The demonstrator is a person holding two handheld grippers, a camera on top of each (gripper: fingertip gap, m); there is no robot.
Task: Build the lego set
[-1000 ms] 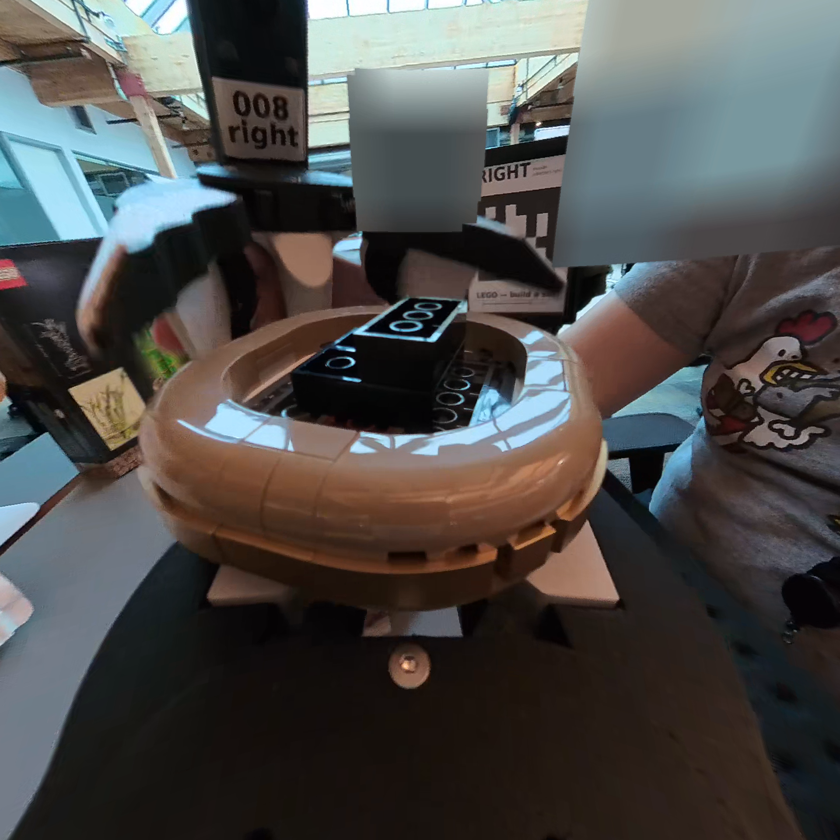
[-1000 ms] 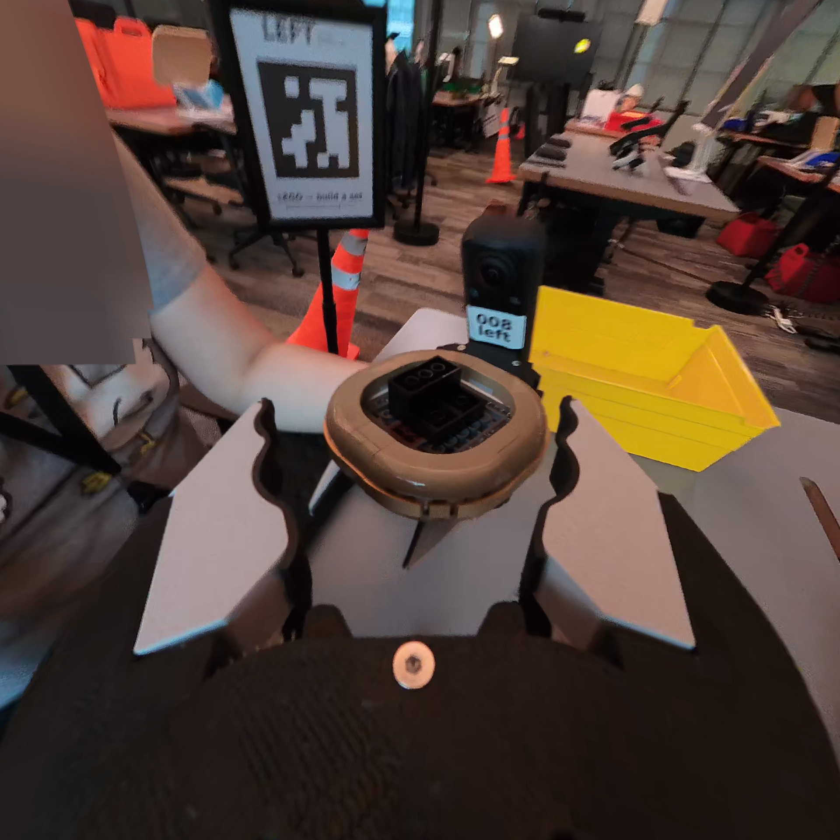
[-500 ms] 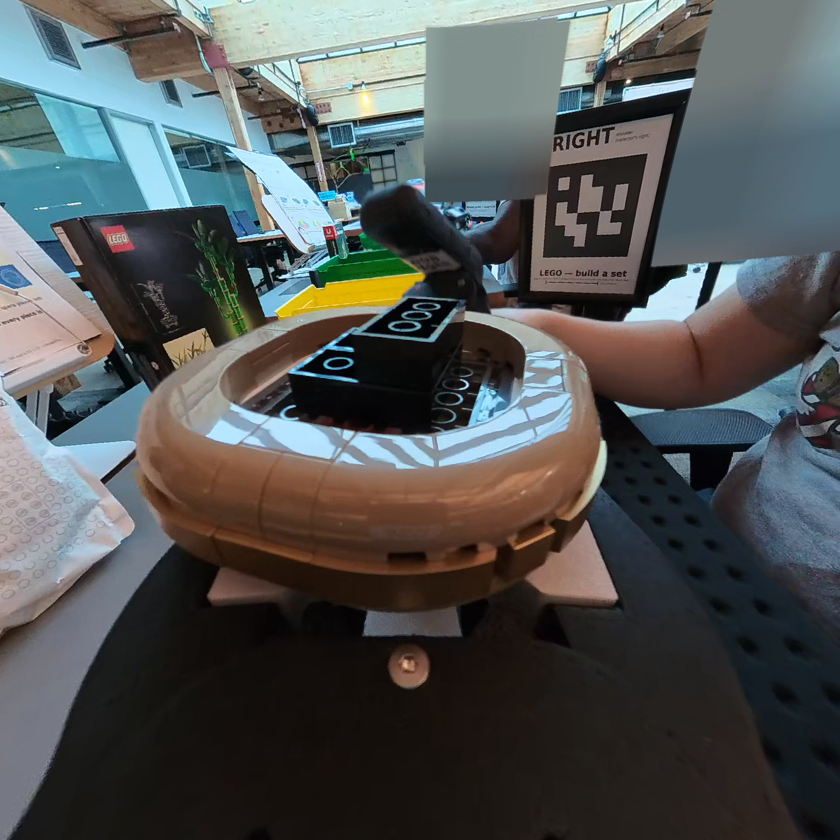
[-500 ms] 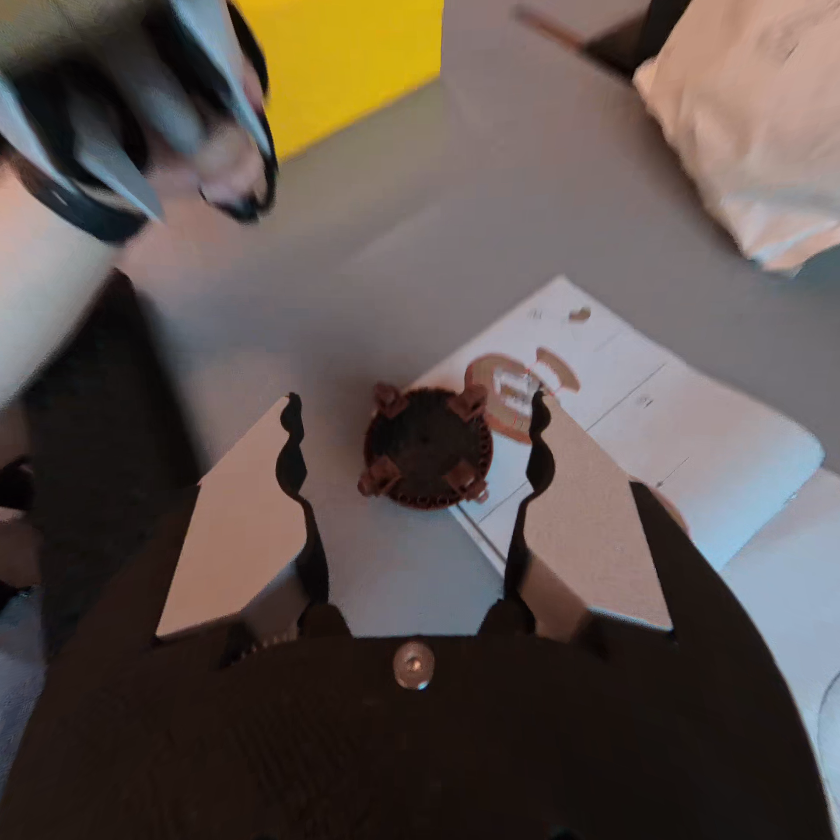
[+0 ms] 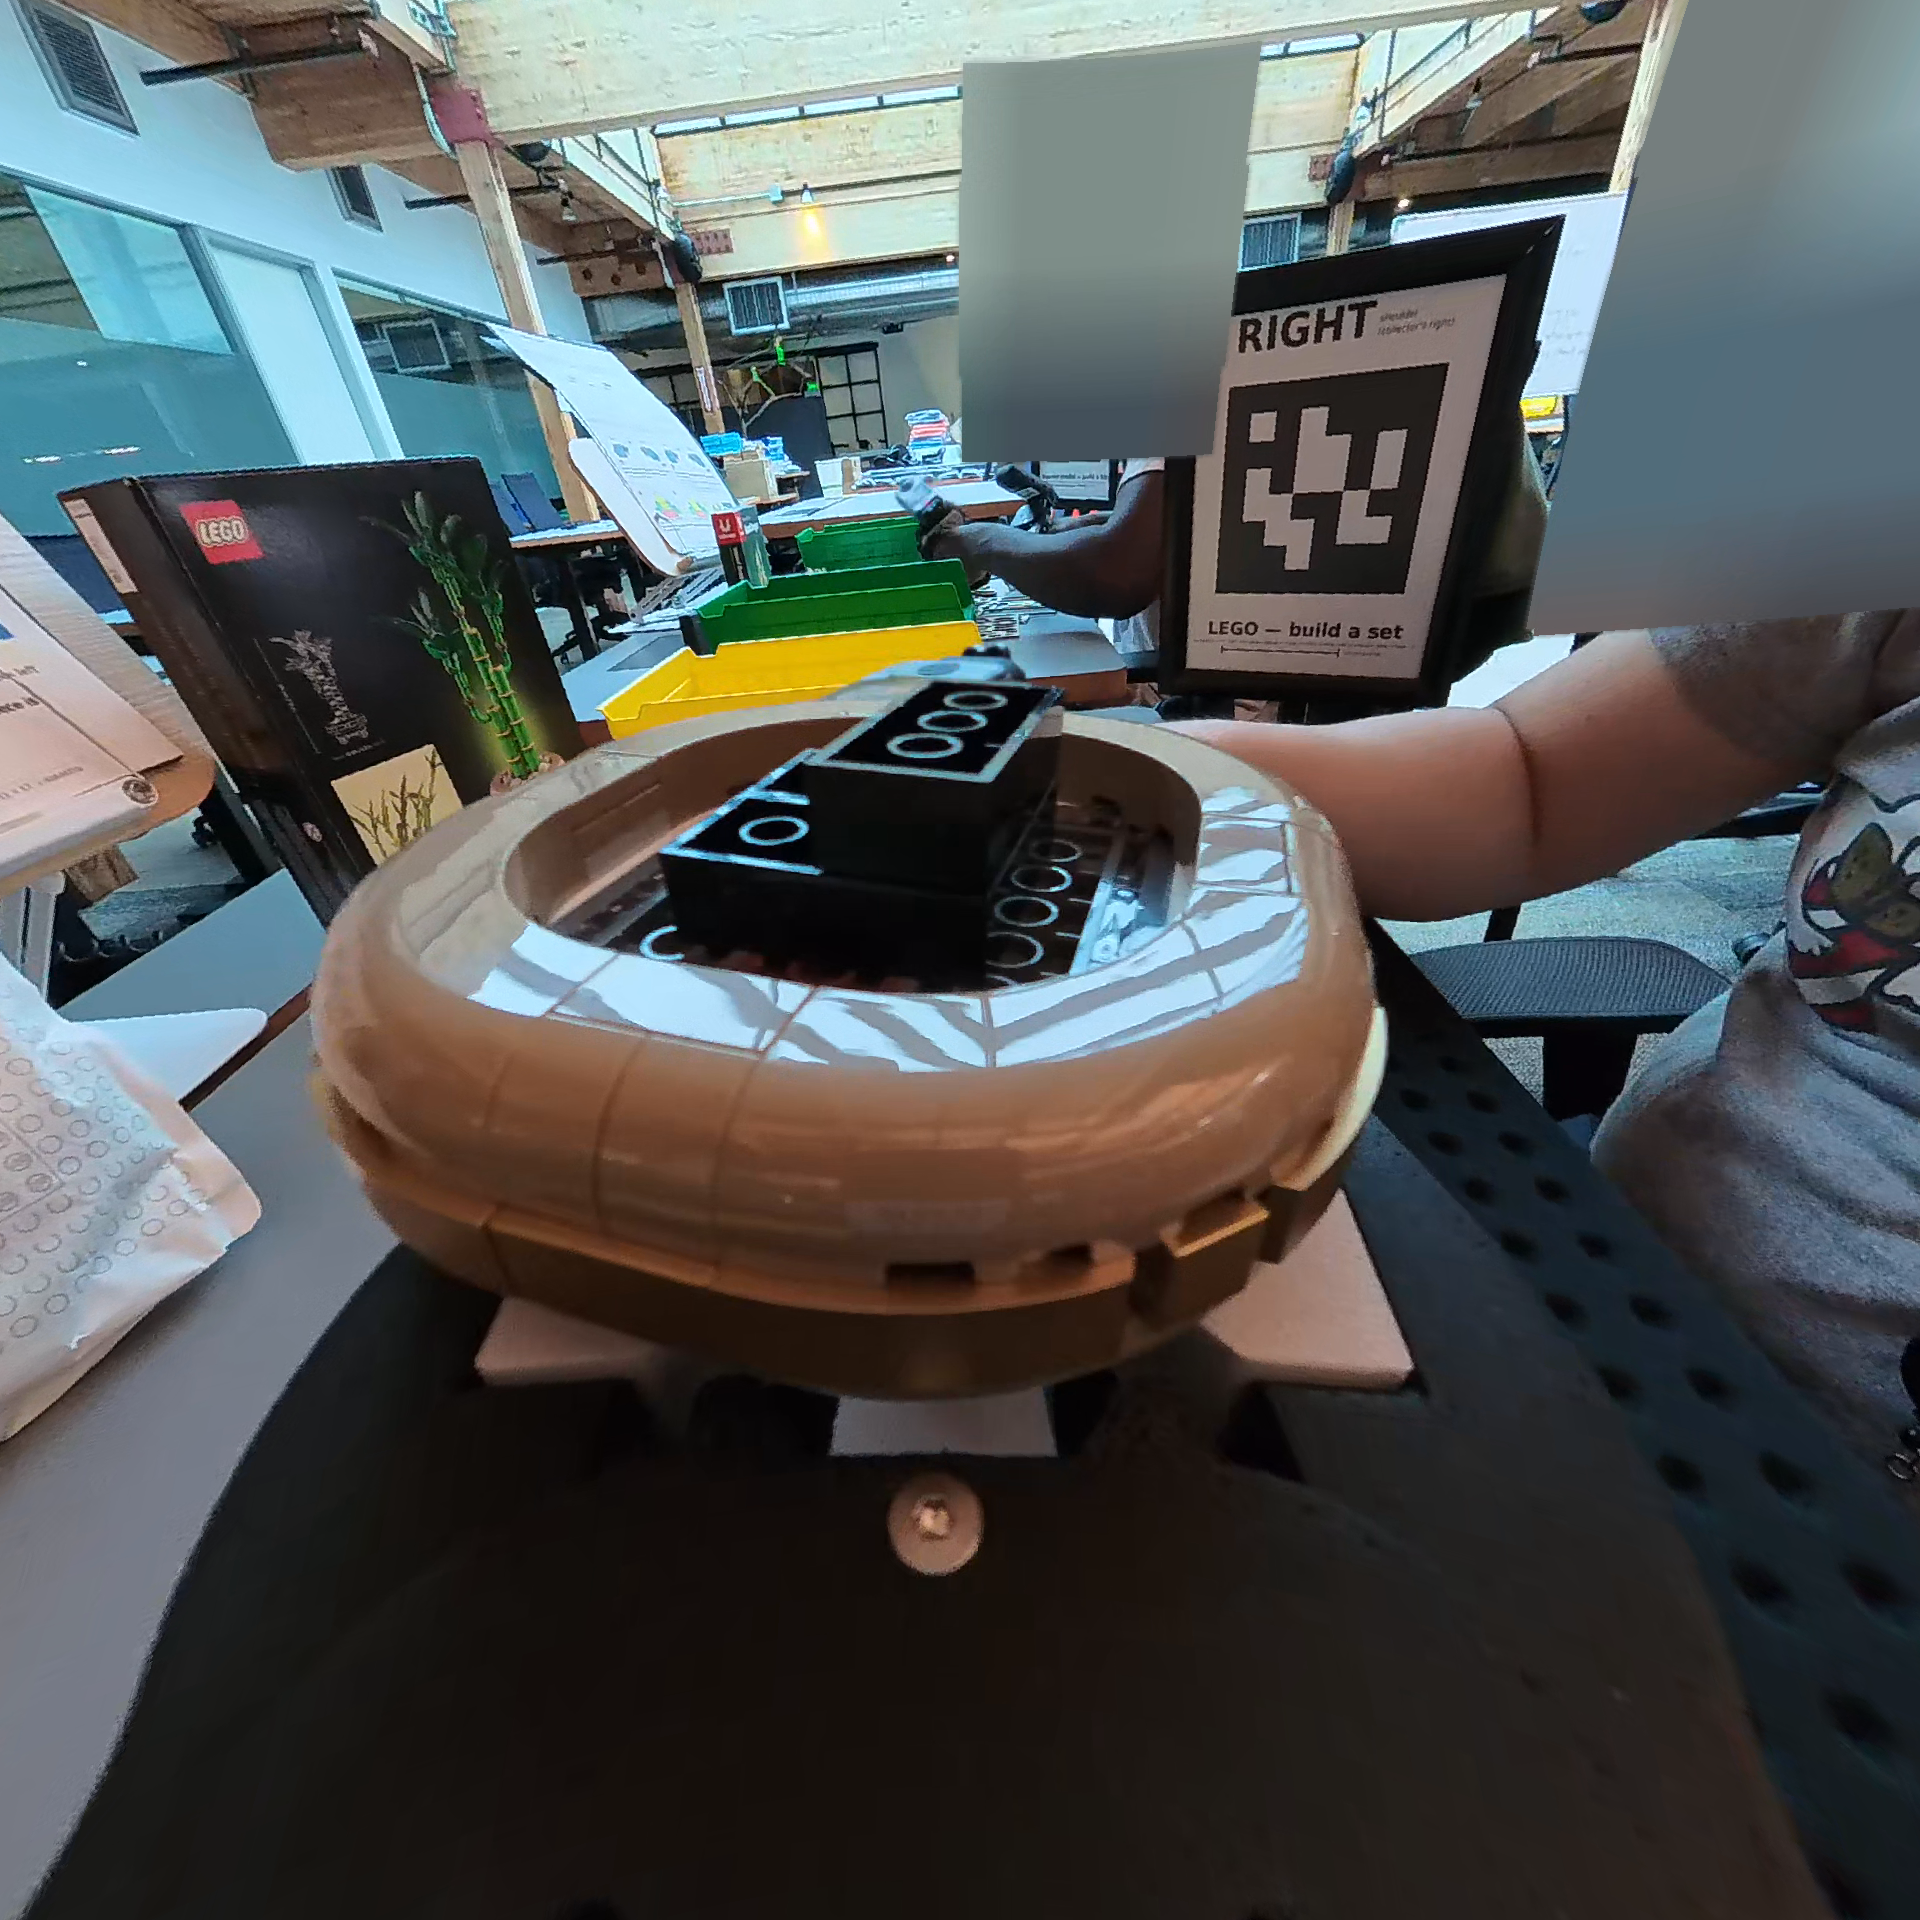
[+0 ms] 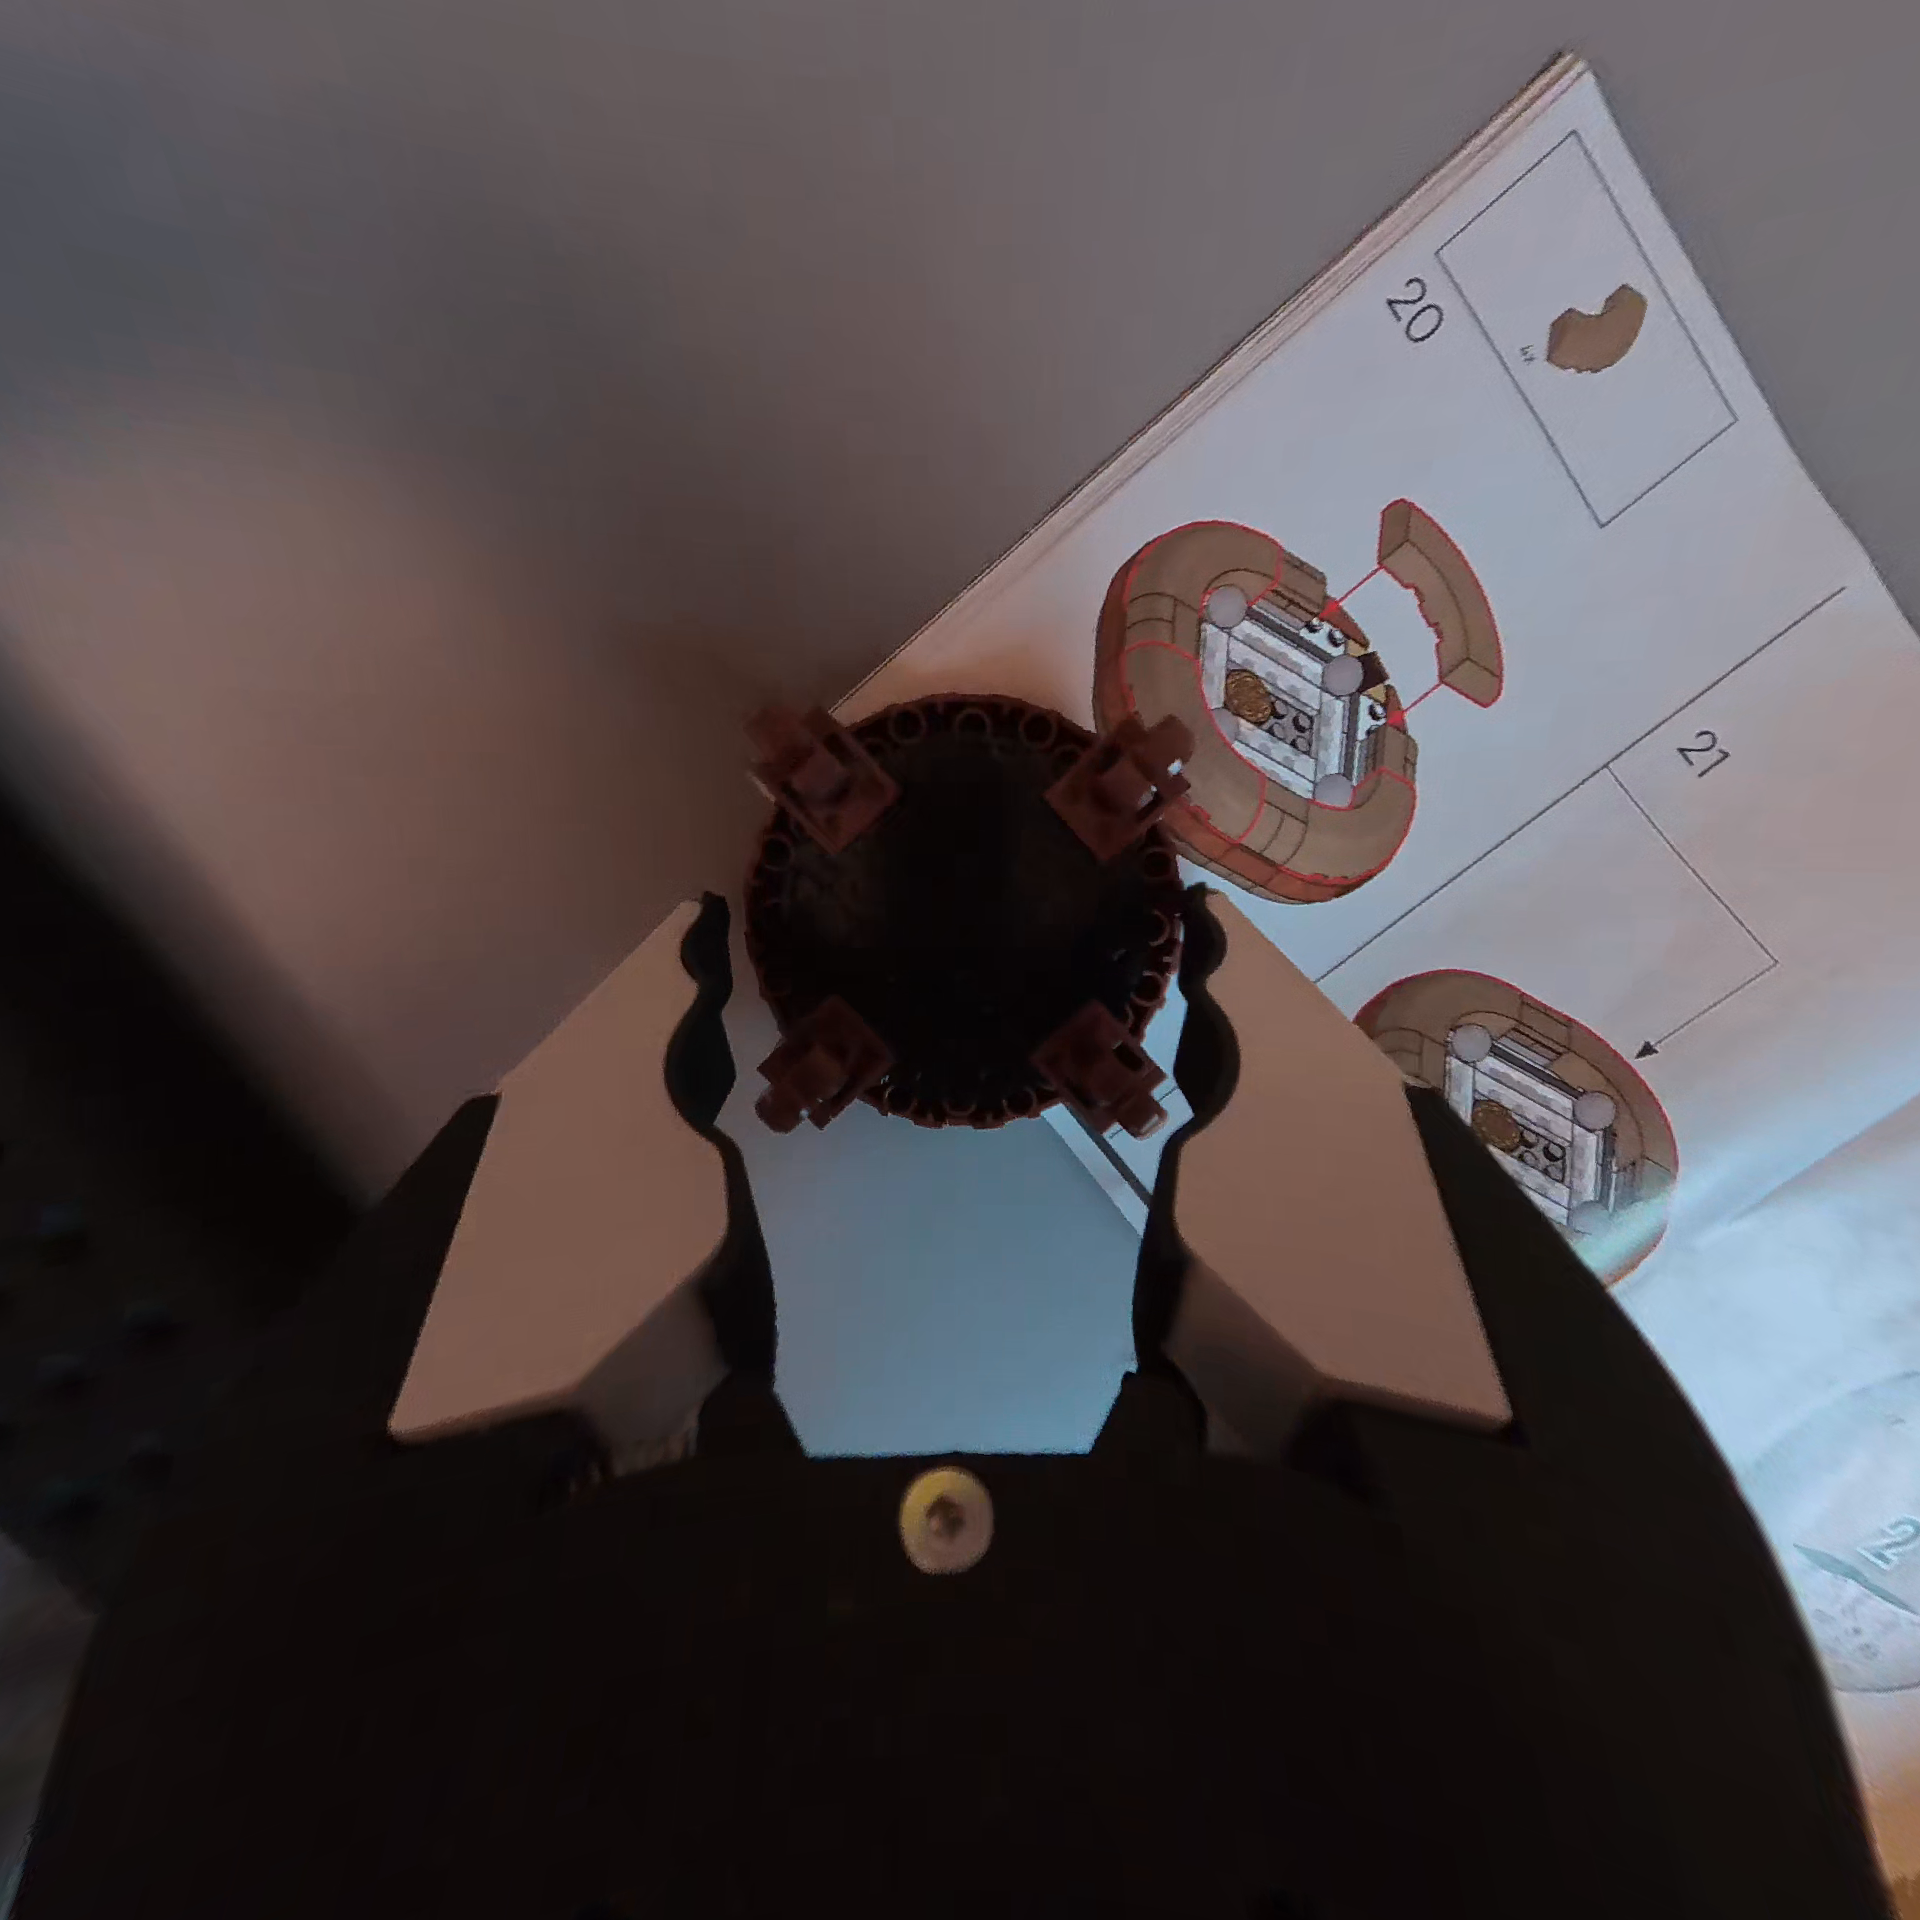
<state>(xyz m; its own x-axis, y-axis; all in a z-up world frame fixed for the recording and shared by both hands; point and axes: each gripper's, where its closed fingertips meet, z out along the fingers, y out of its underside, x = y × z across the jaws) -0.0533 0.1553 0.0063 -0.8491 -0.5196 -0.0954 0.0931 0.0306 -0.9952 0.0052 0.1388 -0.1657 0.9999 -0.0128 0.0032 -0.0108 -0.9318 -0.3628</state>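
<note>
A yellow bin (image 5: 790,670) sits before green bins (image 5: 847,592) on the grey table (image 5: 125,1507), beside a framed marker sign (image 5: 1340,468) and a black chair (image 5: 1558,987).

Round piece (image 6: 961,914) sits between right tongs (image 6: 951,935), partly overlapping booklet (image 6: 1558,623).

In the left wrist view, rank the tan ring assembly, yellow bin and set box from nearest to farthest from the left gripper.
1. Tan ring assembly: held in the left gripper.
2. Set box: upright, left, behind it.
3. Yellow bin: centre, beyond the ring; close to the box's depth, roughly ranked.
</note>
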